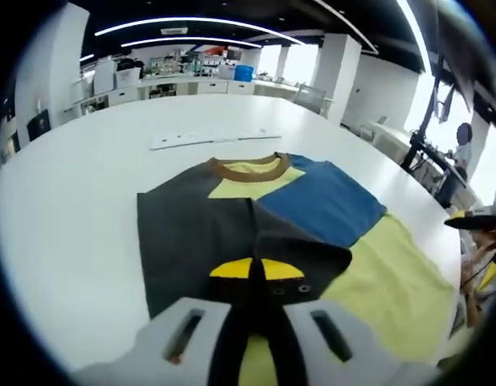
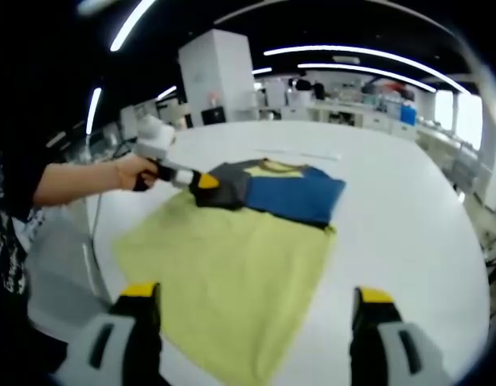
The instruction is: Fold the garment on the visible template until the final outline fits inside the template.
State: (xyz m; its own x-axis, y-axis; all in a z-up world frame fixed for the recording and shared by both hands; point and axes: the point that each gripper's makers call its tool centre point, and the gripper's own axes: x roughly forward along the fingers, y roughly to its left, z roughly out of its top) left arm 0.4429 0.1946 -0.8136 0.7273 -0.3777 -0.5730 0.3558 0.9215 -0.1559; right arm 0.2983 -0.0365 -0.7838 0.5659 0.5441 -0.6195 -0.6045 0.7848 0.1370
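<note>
A T-shirt [image 1: 191,233] in dark grey, blue and yellow, with a brown collar [image 1: 248,167], lies on the white table, partly over a yellow-green template mat [image 1: 384,281]. My left gripper [image 1: 252,272] is shut on a raised fold of the shirt's dark grey fabric near the hem. In the right gripper view the same left gripper [image 2: 206,182] pinches the grey edge of the shirt [image 2: 288,191], which lies at the far end of the mat [image 2: 223,265]. My right gripper [image 2: 257,293] hangs open above the mat's near end, jaws wide apart and holding nothing.
A thin white strip [image 1: 215,138] lies on the table [image 1: 71,201] beyond the collar. A person's hand [image 2: 131,173] holds the left gripper at the table's left edge. Bare tabletop [image 2: 408,201] stretches to the right of the mat. Desks and shelves stand far behind.
</note>
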